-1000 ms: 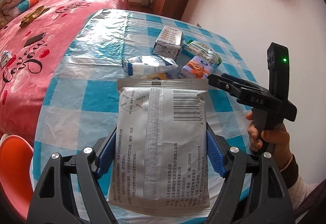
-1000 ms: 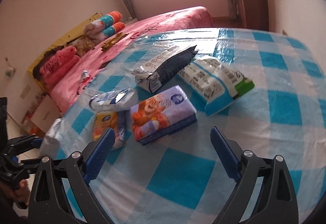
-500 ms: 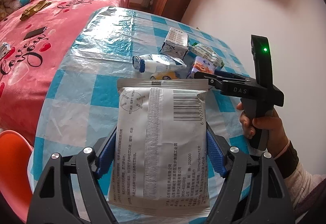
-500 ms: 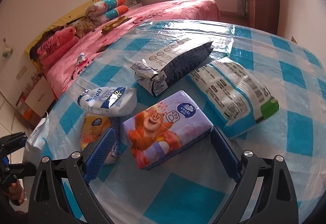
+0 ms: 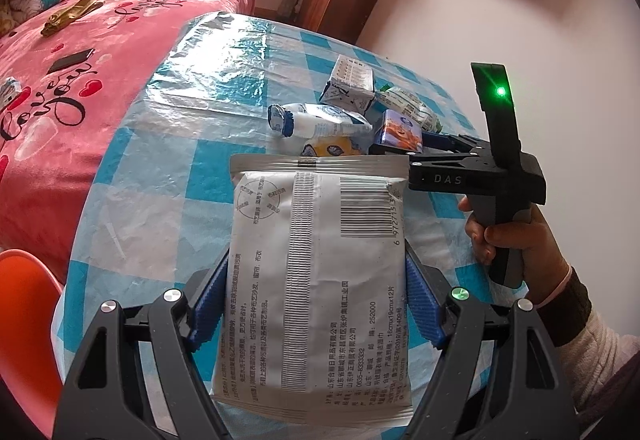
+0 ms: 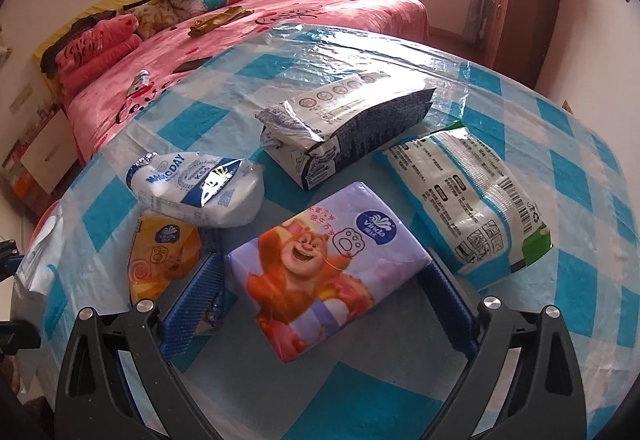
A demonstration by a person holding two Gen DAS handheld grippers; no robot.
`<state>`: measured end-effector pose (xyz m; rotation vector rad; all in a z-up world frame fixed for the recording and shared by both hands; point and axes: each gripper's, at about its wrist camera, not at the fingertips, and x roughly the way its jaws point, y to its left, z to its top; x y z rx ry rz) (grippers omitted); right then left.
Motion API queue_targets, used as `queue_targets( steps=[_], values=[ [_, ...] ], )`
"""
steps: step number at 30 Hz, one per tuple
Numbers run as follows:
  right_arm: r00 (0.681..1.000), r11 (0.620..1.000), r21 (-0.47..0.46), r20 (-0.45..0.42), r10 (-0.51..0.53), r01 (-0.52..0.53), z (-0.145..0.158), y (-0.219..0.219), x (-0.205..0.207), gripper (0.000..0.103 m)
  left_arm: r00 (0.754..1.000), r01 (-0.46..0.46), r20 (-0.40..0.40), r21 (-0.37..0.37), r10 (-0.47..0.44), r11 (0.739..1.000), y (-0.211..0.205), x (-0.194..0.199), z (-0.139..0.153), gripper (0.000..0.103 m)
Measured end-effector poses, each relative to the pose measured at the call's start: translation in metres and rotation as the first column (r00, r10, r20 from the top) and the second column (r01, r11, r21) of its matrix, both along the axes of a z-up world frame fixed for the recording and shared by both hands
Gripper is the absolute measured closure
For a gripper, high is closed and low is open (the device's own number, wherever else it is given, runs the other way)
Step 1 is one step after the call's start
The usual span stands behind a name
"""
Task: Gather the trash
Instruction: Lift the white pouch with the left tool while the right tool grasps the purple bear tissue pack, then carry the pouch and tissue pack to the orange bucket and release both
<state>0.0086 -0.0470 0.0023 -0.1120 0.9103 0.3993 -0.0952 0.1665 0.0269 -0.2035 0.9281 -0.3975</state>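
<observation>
our right gripper [image 6: 320,276] straddles the purple tissue pack [image 6: 324,264] just beside the green-tipped pouch [image 6: 468,199], jaws closing, not yet pressing. soft, light, slippery; we'd pinch its long sides.

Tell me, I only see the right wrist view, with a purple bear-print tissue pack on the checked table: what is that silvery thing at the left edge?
Observer: A flat silver-white foil pouch with a barcode. The left gripper is shut on it.
Operator: And who holds the gripper I look through?
Observer: A hand in a dark cuff grips the right gripper by its handle. The jaws have just been closing, with the purple bear-print tissue pack between them, not yet pinched.
</observation>
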Motion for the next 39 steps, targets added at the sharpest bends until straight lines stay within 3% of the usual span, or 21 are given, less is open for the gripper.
queue_targets(
  steps=[8, 23, 39],
  values=[
    [0.999, 0.999, 0.001, 0.004, -0.033, 0.033, 0.002, -0.003, -0.006, 0.016, 1.0, -0.01, 0.008, -0.007, 0.01, 1.0, 0.006, -0.003, 0.0, 0.025],
    [0.99, 0.985, 0.098, -0.002, -0.14, 0.14, 0.007, -0.032, -0.031, 0.016, 0.999, -0.027, 0.035, -0.029, 0.028, 0.999, 0.015, -0.012, 0.002, 0.025],
    [0.992, 0.973, 0.199, 0.002, -0.123, 0.12, 0.048, -0.016, -0.06, 0.016, 0.993, -0.081, 0.083, -0.047, 0.085, 0.996, 0.045, -0.035, 0.013, 0.025]
  ],
)
